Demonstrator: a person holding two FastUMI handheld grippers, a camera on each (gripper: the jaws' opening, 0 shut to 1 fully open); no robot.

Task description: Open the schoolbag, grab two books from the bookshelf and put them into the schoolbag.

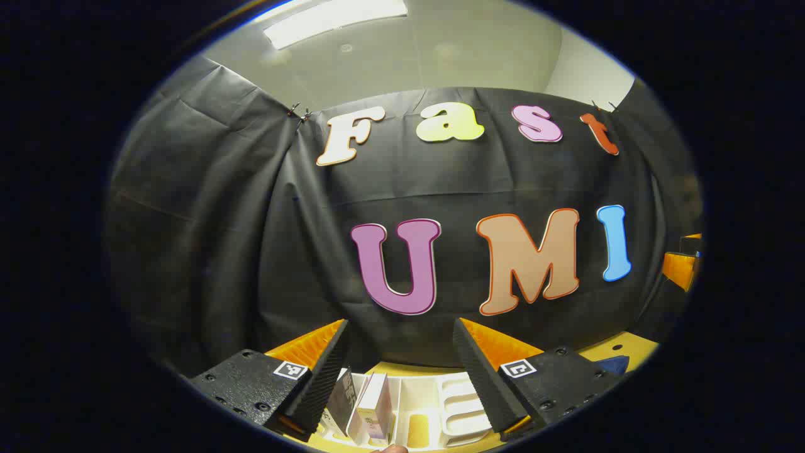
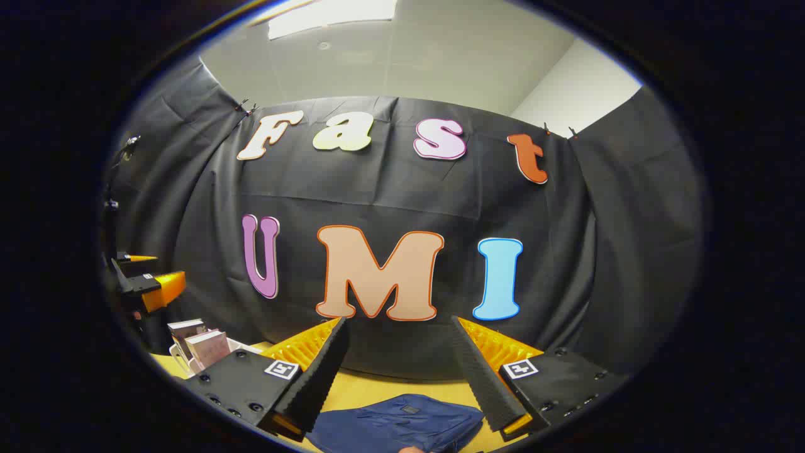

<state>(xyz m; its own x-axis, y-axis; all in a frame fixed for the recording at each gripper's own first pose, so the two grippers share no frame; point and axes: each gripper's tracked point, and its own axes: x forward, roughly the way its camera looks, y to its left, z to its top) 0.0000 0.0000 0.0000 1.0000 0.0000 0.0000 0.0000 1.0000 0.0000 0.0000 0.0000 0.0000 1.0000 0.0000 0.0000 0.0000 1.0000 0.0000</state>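
Left gripper view: bookshelf (image 1: 440,402) holds two books (image 1: 365,406).

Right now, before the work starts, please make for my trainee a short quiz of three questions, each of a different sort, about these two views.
1. True or false: the left gripper holds a book between its fingers.
2. Which thing lies on the table just in front of the right gripper?
A. a white bookshelf
B. a blue schoolbag
C. a cup
3. Fill in: the books in the white bookshelf stand at its ____ end in the left gripper view.

Key
1. False: its jaws are open and empty above the bookshelf.
2. B, the schoolbag.
3. left
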